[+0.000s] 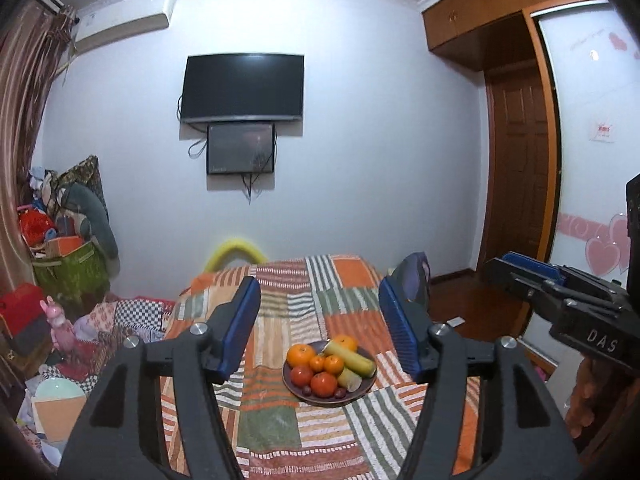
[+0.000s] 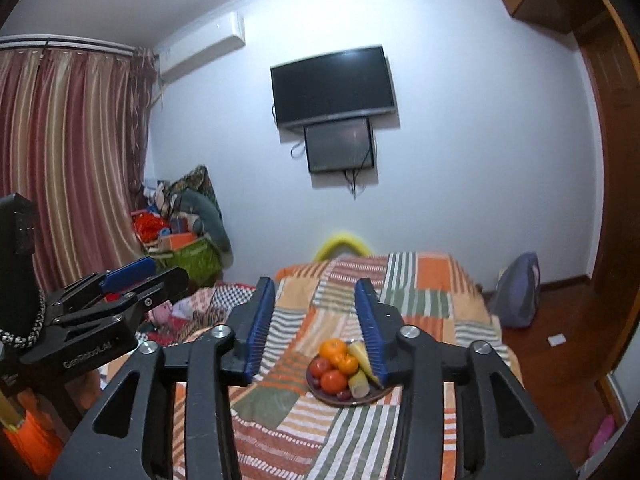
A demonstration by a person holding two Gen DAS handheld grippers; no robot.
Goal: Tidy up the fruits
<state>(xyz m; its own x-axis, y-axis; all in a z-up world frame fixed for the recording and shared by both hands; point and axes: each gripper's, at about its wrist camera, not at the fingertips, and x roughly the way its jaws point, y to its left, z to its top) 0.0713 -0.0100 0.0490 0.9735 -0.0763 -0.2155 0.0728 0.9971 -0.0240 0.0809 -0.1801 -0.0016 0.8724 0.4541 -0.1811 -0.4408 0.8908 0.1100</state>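
Observation:
A dark plate (image 1: 320,402) of fruit rests on the patchwork bed quilt (image 1: 280,424). It holds oranges (image 1: 301,354), small tangerines (image 1: 334,364), red fruits (image 1: 324,384), a yellow-green banana (image 1: 352,360) and dark grapes (image 1: 306,391). My left gripper (image 1: 318,282) is open above and short of the plate, with nothing between its blue pads. My right gripper (image 2: 314,282) is open too, less wide, and empty. In the right wrist view the plate (image 2: 340,402) lies beyond it, and the right finger (image 2: 372,332) covers part of the banana. Each gripper shows at the edge of the other's view: right gripper (image 1: 520,268), left gripper (image 2: 132,276).
The bed runs away toward a white wall with a mounted TV (image 1: 242,88). Piled bags and toys (image 1: 68,248) crowd the floor on the left by the curtain (image 2: 68,152). A purple bag (image 2: 516,292) stands right of the bed on the wooden floor, near a wardrobe (image 1: 516,152).

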